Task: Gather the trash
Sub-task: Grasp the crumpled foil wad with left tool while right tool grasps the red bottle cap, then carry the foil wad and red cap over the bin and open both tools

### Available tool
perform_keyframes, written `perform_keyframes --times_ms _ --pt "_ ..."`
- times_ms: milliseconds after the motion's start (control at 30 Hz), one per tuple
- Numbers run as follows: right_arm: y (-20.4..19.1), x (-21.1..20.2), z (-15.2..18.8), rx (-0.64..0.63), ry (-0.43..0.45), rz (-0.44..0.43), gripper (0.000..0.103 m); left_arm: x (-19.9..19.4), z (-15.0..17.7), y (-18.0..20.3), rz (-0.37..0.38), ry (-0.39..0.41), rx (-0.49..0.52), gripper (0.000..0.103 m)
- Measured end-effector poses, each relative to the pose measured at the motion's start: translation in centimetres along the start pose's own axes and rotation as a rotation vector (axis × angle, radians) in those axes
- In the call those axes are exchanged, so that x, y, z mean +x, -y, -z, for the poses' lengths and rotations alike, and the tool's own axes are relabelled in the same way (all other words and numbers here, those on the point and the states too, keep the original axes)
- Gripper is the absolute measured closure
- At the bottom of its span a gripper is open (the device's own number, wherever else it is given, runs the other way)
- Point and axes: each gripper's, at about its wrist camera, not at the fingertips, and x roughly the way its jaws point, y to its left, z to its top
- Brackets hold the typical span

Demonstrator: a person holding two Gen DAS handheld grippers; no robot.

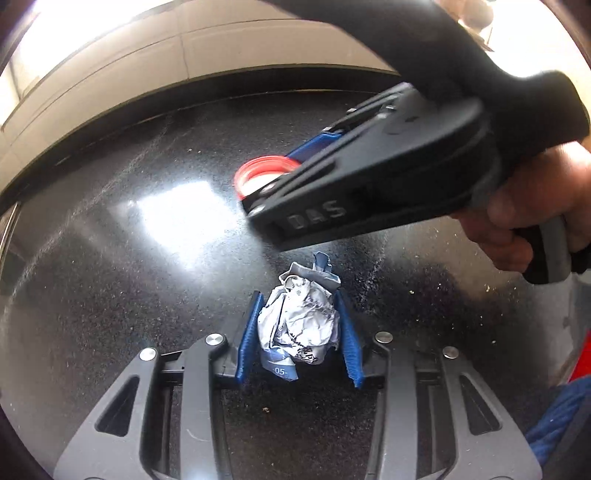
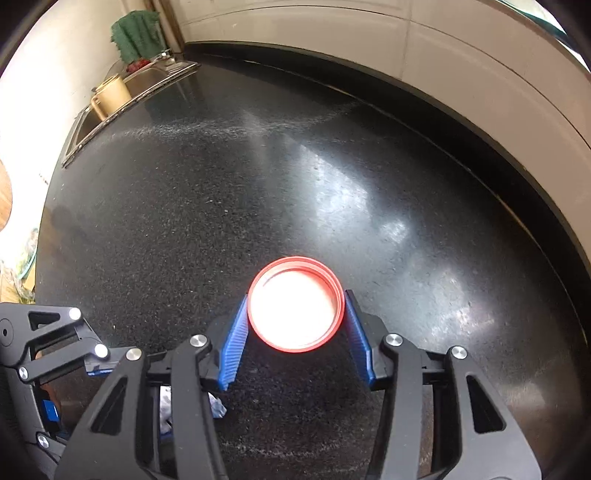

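Observation:
A crumpled white and blue paper wrapper (image 1: pixel 299 321) sits between the blue pads of my left gripper (image 1: pixel 300 314), which is shut on it just above the black countertop (image 1: pixel 110 277). A red round lid (image 2: pixel 295 303) with a pale inside sits between the blue pads of my right gripper (image 2: pixel 296 307), which is shut on its rim. In the left wrist view the right gripper crosses the upper right, with the lid (image 1: pixel 258 173) at its tip. A scrap of the wrapper (image 2: pixel 218 406) shows low in the right wrist view.
A pale tiled wall (image 2: pixel 480 74) runs behind the countertop (image 2: pixel 184 184). A steel sink (image 2: pixel 147 79) with a tan jug (image 2: pixel 110 94) and a green cloth (image 2: pixel 136 35) lies at the far left. Crumbs (image 1: pixel 443 288) dot the counter to the right.

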Motion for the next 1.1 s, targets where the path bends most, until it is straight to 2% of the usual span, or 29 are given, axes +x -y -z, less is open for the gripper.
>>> perform_keyframes --times_ms 200,433,567,767,900,1100 --pt "1.2 -4.2 1.4 0.101 0.041 0.063 0.054 -2.1 -1.6 -2.8 -0.027 0.016 -0.082 0.065" --pt "2.0 -11.2 5.4 0.276 0.086 0.174 0.054 -4.6 -2.8 -5.8 -0.088 0.011 -0.145 0.065" --pt "0.9 -14.1 7.9 0.348 0.097 0.221 0.054 -5.7 -2.3 -5.7 -0.104 0.013 -0.138 0.065" --pt "-1.4 -16.9 11.9 0.432 0.110 0.242 0.054 -8.1 -0.4 -3.1 -0.091 0.008 -0.125 0.065" --pt "-3.1 -17.5 12.9 0.443 0.111 0.256 0.054 -8.9 0.6 -2.6 -0.071 0.000 -0.125 0.065" --pt "-5.0 -18.1 12.8 0.454 0.132 0.266 0.054 -10.1 1.8 -3.0 -0.082 0.009 -0.113 0.065"
